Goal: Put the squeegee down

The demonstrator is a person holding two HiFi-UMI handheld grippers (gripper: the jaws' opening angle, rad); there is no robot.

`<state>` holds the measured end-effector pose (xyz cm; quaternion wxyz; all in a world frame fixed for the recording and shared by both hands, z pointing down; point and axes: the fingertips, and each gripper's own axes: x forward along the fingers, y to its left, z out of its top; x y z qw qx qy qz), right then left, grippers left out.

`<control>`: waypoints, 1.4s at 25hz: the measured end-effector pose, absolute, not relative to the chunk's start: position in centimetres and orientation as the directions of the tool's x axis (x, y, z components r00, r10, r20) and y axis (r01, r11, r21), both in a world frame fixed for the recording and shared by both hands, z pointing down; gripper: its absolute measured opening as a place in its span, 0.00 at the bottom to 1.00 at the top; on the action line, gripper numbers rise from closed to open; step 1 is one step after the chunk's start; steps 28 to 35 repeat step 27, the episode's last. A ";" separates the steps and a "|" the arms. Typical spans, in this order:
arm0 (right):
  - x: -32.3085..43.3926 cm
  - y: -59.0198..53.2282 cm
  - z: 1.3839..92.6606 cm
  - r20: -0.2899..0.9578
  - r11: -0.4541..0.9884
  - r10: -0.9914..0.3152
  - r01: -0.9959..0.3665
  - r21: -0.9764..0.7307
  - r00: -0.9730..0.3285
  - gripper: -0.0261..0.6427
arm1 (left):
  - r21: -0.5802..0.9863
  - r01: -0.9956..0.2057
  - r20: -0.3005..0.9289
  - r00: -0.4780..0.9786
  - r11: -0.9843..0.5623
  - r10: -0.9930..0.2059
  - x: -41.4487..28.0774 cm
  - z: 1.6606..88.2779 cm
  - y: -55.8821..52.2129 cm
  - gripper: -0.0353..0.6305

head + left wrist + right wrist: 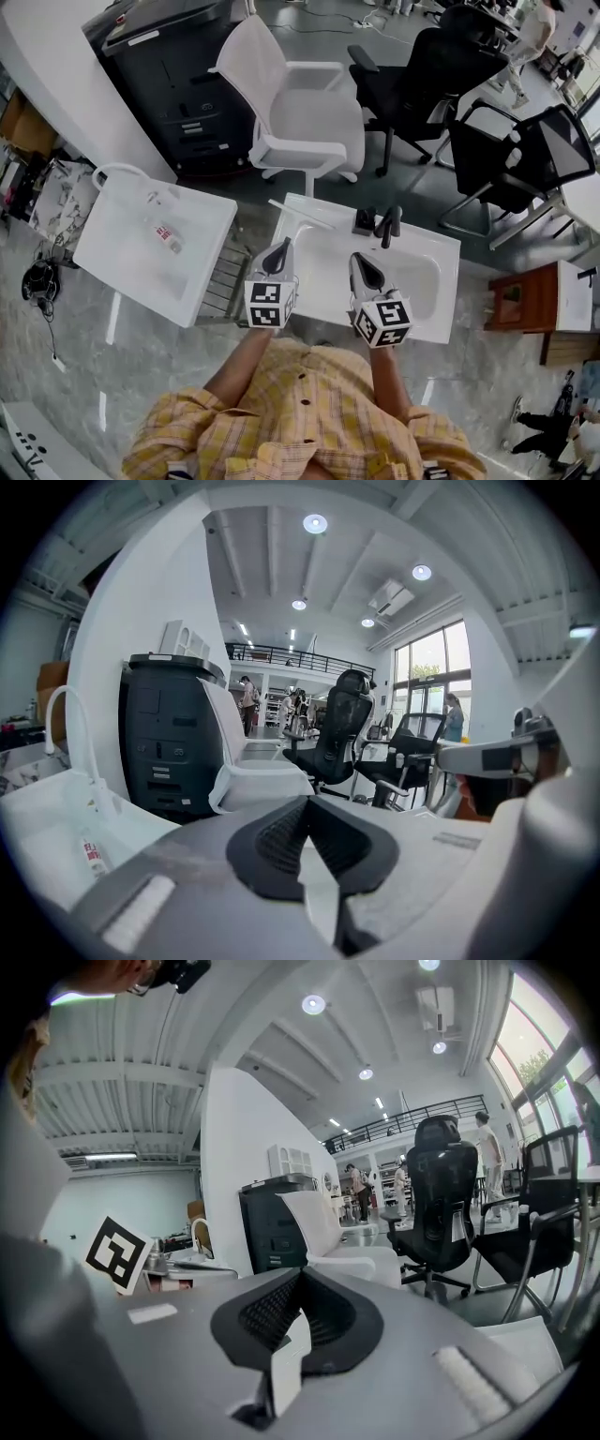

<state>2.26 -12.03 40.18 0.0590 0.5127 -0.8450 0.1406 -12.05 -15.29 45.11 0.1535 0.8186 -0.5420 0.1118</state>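
The squeegee (298, 217) lies flat on the upper-left corner of the white sink (427, 248). Its pale blade runs slantwise across the rim and its handle points down the frame toward the left gripper (280, 249). That gripper's tips sit just below the handle's end in the head view, with the jaws together and gripping nothing; the left gripper view shows the same, the black pads meeting on empty air. The right gripper (358, 262) is over the basin, lower right of the squeegee and apart from it, left of the black faucet (384, 223) — its jaws are likewise closed and empty.
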 end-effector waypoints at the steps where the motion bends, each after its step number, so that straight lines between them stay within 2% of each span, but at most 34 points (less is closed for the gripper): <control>1: 2.3 -12.1 40.0 0.239 0.434 -0.852 -0.884 -0.172 -0.465 0.04 | 0.134 -0.920 0.348 0.392 -0.368 -0.852 -12.0 45.0 -15.1 0.05; 17: 1.8 -13.0 38.3 0.192 0.437 -0.867 -0.887 -0.148 -0.459 0.04 | 0.121 -0.900 0.284 0.435 -0.418 -0.855 -11.7 42.8 -15.1 0.05; 35: 1.5 -13.6 38.7 0.193 0.434 -0.869 -0.889 -0.147 -0.456 0.04 | 0.128 -0.892 0.277 0.452 -0.433 -0.848 -11.8 43.0 -15.4 0.05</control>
